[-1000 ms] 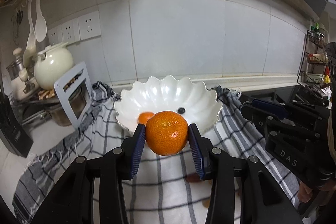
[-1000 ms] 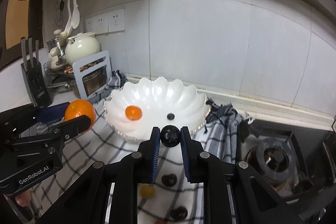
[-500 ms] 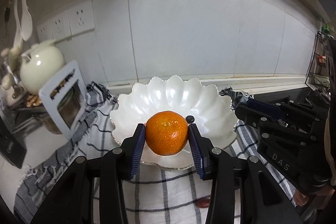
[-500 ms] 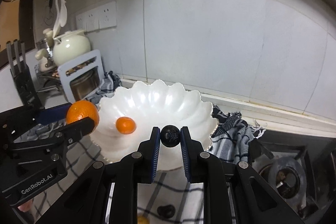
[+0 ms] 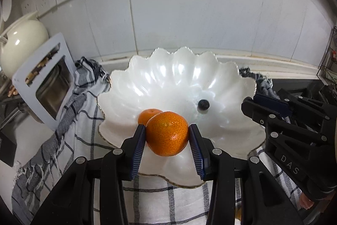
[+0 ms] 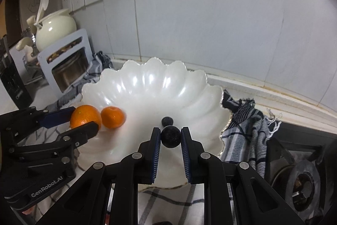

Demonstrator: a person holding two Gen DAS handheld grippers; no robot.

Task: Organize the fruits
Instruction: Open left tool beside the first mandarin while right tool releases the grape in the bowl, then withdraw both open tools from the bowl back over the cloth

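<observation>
- Left gripper: fingers clamped on a large orange, one blue pad on each side; held over the near part of the bowl.
- Right gripper: fingers clamped on a dark round fruit; held over the bowl's near middle.
- White scalloped bowl: stands on the checked cloth spread over the surface, against the tiled wall.
- Small orange: lies inside the bowl, left side, just beside the held orange.
- Small dark berry: lies inside the bowl near its centre, apart from the small orange.
- Cream teapot: far left, behind a white stand with a metal pot.
- Gas burner: right of the cloth.
</observation>
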